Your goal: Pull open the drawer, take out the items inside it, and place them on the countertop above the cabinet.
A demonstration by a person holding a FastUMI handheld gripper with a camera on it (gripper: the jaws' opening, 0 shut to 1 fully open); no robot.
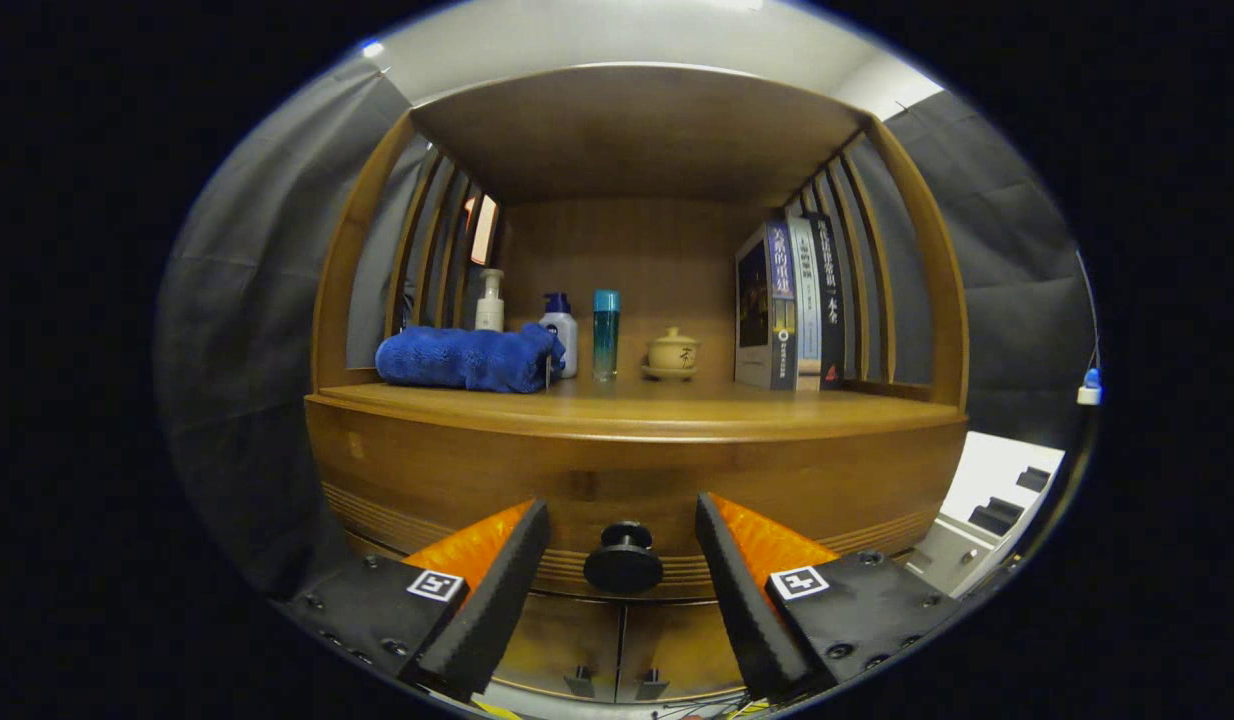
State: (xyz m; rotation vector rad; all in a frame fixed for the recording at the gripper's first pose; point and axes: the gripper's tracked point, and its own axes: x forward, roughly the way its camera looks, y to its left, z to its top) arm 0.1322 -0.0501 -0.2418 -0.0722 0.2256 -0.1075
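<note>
drawer (577,480) shut, sits under worktop (677,410), round knob (623,560) at front centre. i hold hand-held gripper (623,545) open, fingers either side of knob, not touching, lined up for pinch and pull. towel (467,358), bottles, books crowd worktop.

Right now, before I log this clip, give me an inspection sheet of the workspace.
Surface: wooden countertop above the cabinet, bare along its front edge.
Job's things: drawer shut; its round knob sits between the fingers, untouched; contents hidden.
Clutter: folded blue towel, pump bottle, white bottle with a blue cap, teal bottle, small lidded cup, upright books, all at the back of the countertop.
Grippers: gripper open, fingers either side of the knob.
Cables: thin cable with a white connector against the booth's wall.
Surroundings: lower cabinet doors closed; white equipment beside the cabinet.
</note>
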